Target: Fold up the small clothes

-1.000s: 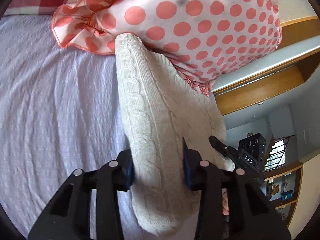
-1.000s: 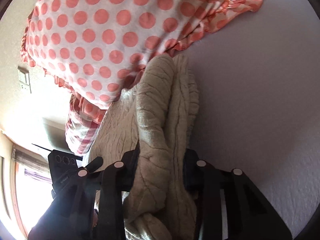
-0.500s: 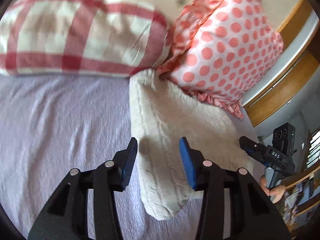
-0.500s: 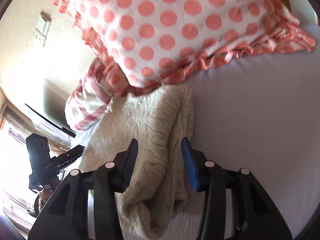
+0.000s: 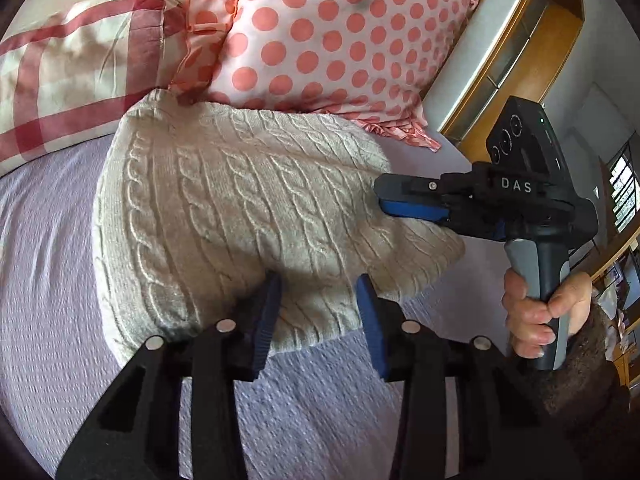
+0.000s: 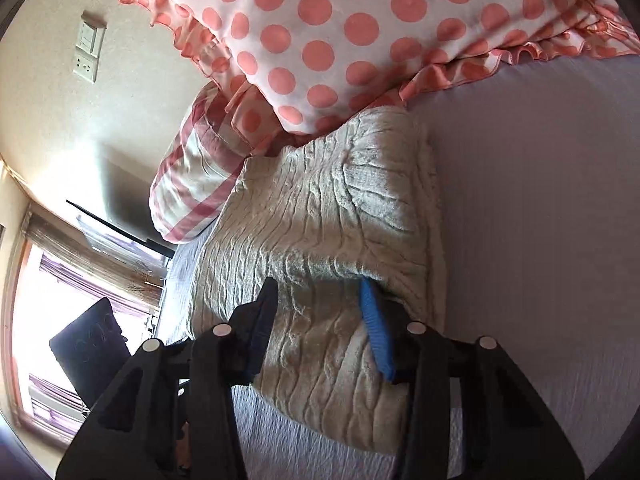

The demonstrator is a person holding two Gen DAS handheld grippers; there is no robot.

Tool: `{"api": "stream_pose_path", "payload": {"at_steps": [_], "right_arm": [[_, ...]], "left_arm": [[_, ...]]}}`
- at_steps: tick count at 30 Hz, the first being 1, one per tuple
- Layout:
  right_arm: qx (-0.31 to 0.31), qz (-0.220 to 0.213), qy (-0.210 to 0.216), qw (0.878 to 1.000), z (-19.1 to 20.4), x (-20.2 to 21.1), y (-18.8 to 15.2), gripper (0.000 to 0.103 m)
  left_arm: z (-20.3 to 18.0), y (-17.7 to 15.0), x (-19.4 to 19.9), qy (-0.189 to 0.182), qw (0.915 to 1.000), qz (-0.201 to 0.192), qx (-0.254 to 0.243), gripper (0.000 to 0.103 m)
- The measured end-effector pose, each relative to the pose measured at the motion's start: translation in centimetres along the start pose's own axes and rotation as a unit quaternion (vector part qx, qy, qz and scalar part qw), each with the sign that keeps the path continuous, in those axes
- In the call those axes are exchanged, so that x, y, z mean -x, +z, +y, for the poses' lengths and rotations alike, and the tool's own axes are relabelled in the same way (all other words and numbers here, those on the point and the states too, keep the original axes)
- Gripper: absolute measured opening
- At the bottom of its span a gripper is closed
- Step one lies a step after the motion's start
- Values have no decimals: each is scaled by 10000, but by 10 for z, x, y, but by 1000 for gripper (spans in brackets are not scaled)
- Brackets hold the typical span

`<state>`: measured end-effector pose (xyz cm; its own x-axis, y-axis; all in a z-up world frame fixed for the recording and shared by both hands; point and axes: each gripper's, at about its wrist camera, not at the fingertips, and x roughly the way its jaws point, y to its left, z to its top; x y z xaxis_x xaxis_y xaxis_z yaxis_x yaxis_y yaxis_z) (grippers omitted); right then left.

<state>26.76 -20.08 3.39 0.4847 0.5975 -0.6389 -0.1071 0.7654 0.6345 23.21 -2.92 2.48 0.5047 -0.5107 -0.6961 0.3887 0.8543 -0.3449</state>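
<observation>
A cream cable-knit sweater [image 5: 224, 216] lies folded on the lilac bedspread [image 5: 48, 320], its far edge against the pillows. It also shows in the right wrist view [image 6: 320, 216]. My left gripper [image 5: 318, 300] is open, its blue pads either side of the sweater's near edge. My right gripper [image 6: 318, 304] is open over the sweater's other end, and it shows from the side in the left wrist view [image 5: 404, 200], resting at the sweater's right edge.
A polka-dot pillow [image 5: 332, 36] and a red checked pillow [image 5: 68, 80] lie at the head of the bed. A wooden headboard shelf [image 5: 516, 40] is at the right. A wall switch plate [image 6: 90, 50] and a window [image 6: 24, 320] show in the right wrist view.
Both grippers let go of the sweater and opened. The sweater, held up bunched a second ago, now lies flat and folded on the bed. Both grippers have drawn back slightly.
</observation>
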Motion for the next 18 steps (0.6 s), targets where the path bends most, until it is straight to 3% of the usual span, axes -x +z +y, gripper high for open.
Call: {"api": "stream_pose_path", "payload": {"at_steps": [3,5,7,10,13,18], "right_arm": [[243,-194,-102,9995,11,17,-14,48],[442,-492,-82,9978,22,40,-28,63],[709,-852,-303,9934,34,64,-46,88],[1111,-1136,-951,9827,49,80,-75,101],[1323,-979,-1739,9709,55,66,-97,102],[1243,-500,-2466,9598,42,33,-109,102]], "left_arm": [[3,1,17,-92,9998,-103,160,40],[1,-9,40,82,9994,-337,53,49],[5,-23,63,402,9976,-557,-52,70],[14,-45,81,1131,9914,-660,-48,87],[26,-57,76,1361,9896,-430,157,90],[32,-65,54,1612,9868,-33,171,95]]}}
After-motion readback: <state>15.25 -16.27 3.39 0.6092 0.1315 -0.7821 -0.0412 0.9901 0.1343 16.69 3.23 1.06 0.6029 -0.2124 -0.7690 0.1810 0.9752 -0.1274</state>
